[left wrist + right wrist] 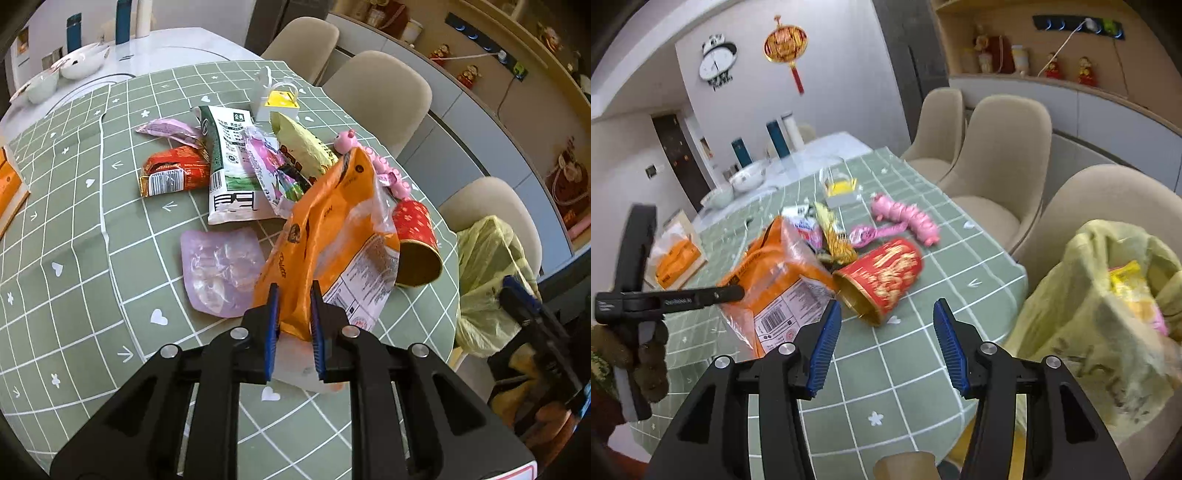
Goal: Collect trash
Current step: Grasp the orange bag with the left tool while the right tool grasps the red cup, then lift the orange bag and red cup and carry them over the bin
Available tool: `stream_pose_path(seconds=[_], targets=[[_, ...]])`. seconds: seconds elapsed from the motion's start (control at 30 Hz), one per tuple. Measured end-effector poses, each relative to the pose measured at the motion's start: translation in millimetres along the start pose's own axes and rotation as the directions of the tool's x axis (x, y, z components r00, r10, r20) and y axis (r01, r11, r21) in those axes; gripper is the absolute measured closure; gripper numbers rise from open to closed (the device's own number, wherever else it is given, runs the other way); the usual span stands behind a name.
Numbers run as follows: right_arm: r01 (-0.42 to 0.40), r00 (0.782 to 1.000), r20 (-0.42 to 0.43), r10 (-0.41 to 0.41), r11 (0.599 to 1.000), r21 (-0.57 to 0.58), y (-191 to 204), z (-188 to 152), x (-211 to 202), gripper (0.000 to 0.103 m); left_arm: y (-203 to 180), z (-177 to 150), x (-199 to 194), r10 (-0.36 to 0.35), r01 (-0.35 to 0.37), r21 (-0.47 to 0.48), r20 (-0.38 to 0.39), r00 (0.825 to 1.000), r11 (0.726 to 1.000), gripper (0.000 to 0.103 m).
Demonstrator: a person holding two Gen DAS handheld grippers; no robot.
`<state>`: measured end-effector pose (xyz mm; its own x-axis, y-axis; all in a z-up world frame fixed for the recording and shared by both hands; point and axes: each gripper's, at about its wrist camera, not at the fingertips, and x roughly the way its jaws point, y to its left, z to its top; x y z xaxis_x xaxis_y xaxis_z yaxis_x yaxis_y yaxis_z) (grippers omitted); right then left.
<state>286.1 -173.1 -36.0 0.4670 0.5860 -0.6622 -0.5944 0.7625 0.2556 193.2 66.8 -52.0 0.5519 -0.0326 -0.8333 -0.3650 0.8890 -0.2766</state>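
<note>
My left gripper [293, 295] is shut on an orange plastic snack bag [332, 236] and holds it lifted above the green checked tablecloth [74, 258]; the bag also shows in the right wrist view [775, 273]. My right gripper [886, 314] is open and empty above the table's near edge, just short of a red and gold paper cup [882, 277] lying on its side. More wrappers lie behind: a purple pouch [221, 269], a white and green bag [229, 166], a red wrapper [173, 171]. A yellow-green trash bag [1100, 317] hangs open at the right, off the table.
A pink pig toy [905, 218] and a yellow and white box [277, 103] lie beyond the trash. Beige chairs [1004, 155] line the table's right side. White bowls [81, 62] and bottles stand at the far end. An orange box [676, 258] sits at the left.
</note>
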Motion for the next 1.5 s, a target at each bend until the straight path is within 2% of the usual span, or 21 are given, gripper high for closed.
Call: stream_pose_path(seconds=[0.1, 0.17, 0.27, 0.33, 0.4, 0.5, 0.57, 0.7, 0.8, 0.83, 0.97, 1.13, 1.2, 1.3, 1.33, 1.4, 1.5], targets=[[-0.008, 1.000, -0.022, 0.008, 1.000, -0.006, 10, 7, 19, 0.054, 0, 4, -15, -0.026, 0.026, -0.003, 0.060, 0.998, 1.000, 0.079], [0.028, 0.999, 0.018, -0.027, 0.999, -0.022, 15, 16, 32, 0.054, 0, 5, -20, -0.013, 0.012, 0.009, 0.085, 0.996, 1.000, 0.077], [0.037, 0.999, 0.025, -0.038, 0.999, 0.020, 10, 27, 55, 0.054, 1, 1, -23, 0.000, -0.002, 0.031, 0.085, 0.996, 1.000, 0.075], [0.051, 0.999, -0.006, -0.051, 0.997, 0.055, 2, 28, 72, 0.054, 3, -2, -22, 0.012, -0.015, 0.036, 0.072, 0.997, 0.999, 0.074], [0.013, 0.999, -0.049, -0.007, 0.994, 0.108, -6, 23, 82, 0.054, 6, -4, -21, 0.025, -0.027, 0.042, 0.059, 0.998, 0.999, 0.072], [-0.120, 0.989, -0.063, 0.137, 0.967, 0.224, -17, 11, 85, 0.053, 13, -6, -19, 0.042, -0.044, 0.046, 0.051, 0.998, 0.998, 0.071], [-0.148, 0.981, -0.085, 0.174, 0.957, 0.251, -15, 6, 90, 0.049, 19, -7, -13, 0.038, -0.039, 0.040, 0.029, 0.999, 0.998, 0.071], [-0.183, 0.975, -0.084, 0.206, 0.957, 0.224, 0, 5, 99, 0.048, 25, -6, -2, 0.029, -0.029, 0.035, 0.002, 1.000, 0.999, 0.071], [-0.213, 0.960, -0.142, 0.242, 0.958, 0.193, 15, 7, 112, 0.048, 27, -7, -2, 0.033, -0.033, 0.036, 0.009, 0.999, 0.999, 0.071], [-0.207, 0.960, -0.152, 0.234, 0.963, 0.175, 20, 7, 113, 0.048, 28, -8, -3, 0.038, -0.038, 0.036, 0.010, 0.999, 0.999, 0.071], [-0.105, 0.985, -0.135, 0.112, 0.993, 0.058, 29, 12, 100, 0.059, 34, -11, -6, 0.047, -0.048, 0.018, 0.011, 0.999, 0.999, 0.071], [-0.052, 0.996, -0.065, 0.055, 0.997, 0.051, 8, 19, 62, 0.059, 37, -20, -5, 0.057, -0.058, -0.015, -0.015, 0.998, 0.998, 0.070], [-0.023, 0.999, -0.048, 0.025, 0.999, 0.041, -3, 17, 46, 0.059, 34, -23, 0, 0.041, -0.042, -0.023, -0.039, 0.998, 0.999, 0.070], [0.006, 0.999, -0.036, -0.004, 0.999, 0.054, -17, 10, 27, 0.059, 31, -25, 9, 0.059, -0.062, -0.039, -0.078, 0.995, 0.997, 0.070], [0.013, 0.999, -0.032, -0.011, 0.998, 0.062, -21, 7, 22, 0.059, 29, -25, 13, 0.072, -0.076, -0.043, -0.098, 0.993, 0.996, 0.071], [0.028, 0.999, -0.020, -0.026, 0.996, 0.083, -31, 0, 10, 0.059, 26, -26, 16, 0.068, -0.074, -0.044, -0.116, 0.991, 0.996, 0.080], [0.035, 0.999, 0.008, -0.036, 0.994, 0.107, -44, -7, -8, 0.059, 18, -24, 11, 0.066, -0.069, -0.024, -0.102, 0.993, 0.997, 0.087]])
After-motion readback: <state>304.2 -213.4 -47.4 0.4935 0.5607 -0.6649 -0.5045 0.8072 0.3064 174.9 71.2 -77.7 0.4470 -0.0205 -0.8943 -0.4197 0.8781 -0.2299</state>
